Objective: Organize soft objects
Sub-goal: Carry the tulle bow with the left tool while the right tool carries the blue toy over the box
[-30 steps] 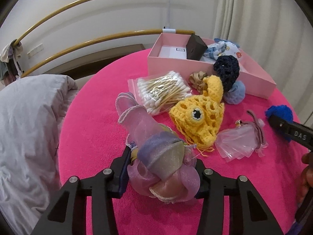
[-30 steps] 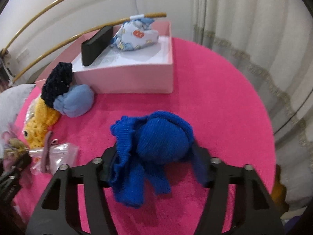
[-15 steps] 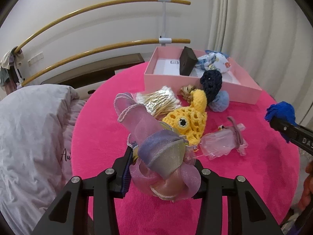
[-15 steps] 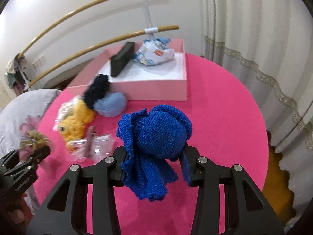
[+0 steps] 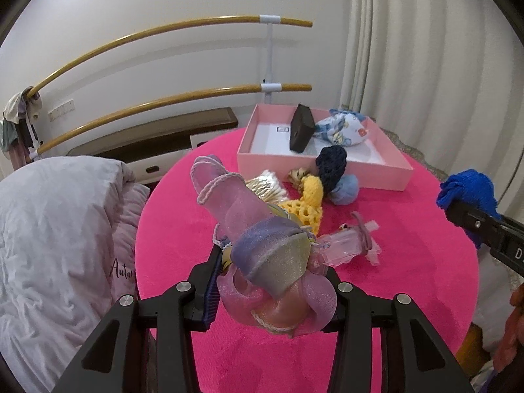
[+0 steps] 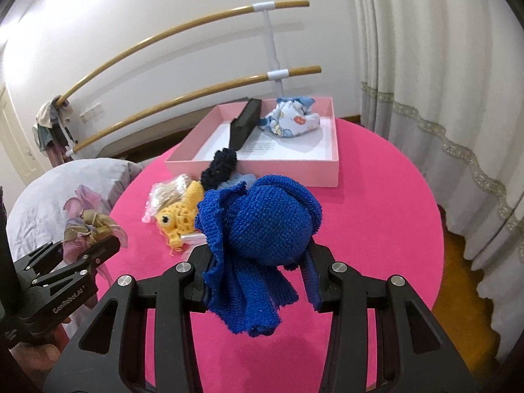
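Fingers (image 6: 314, 273) pinch ribbed blue knit (image 6: 262, 226) (bulbous, frilled edge).

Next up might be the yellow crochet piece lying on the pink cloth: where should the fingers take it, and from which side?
Grip the yellow crochet piece across its broad openwork body, coming down from above. It lies flat, so only a top pinch finds purchase. Its narrow end abuts the dark navy knit and light blue pouf, crowding that side.
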A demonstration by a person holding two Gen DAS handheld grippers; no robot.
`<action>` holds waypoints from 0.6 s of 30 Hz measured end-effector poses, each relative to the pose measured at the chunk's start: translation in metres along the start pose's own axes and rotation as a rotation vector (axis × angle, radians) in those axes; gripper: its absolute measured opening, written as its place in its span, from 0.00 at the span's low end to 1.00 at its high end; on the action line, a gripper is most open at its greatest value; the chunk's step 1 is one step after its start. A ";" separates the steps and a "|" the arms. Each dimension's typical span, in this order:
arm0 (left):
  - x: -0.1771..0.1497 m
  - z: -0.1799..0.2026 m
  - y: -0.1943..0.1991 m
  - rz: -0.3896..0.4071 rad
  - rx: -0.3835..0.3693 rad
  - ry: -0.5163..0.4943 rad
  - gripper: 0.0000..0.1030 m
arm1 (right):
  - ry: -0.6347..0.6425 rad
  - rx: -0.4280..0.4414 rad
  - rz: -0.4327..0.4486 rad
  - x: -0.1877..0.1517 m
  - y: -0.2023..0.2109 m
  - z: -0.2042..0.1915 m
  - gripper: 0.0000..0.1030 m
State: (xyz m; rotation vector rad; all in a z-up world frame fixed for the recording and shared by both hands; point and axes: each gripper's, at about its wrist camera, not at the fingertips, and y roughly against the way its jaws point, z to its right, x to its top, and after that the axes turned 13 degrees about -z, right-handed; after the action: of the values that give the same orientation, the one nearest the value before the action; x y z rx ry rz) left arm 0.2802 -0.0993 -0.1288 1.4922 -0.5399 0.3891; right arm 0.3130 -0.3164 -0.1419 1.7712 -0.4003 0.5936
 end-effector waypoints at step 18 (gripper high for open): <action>0.035 0.007 0.009 0.055 -0.013 -0.024 0.40 | 0.026 -0.011 0.044 0.026 0.009 -0.002 0.38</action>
State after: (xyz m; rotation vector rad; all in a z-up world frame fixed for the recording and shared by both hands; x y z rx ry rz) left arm 0.3031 -0.1084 -0.1018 1.4738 -0.6024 0.4103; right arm 0.3286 -0.3161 -0.1191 1.7459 -0.4249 0.6436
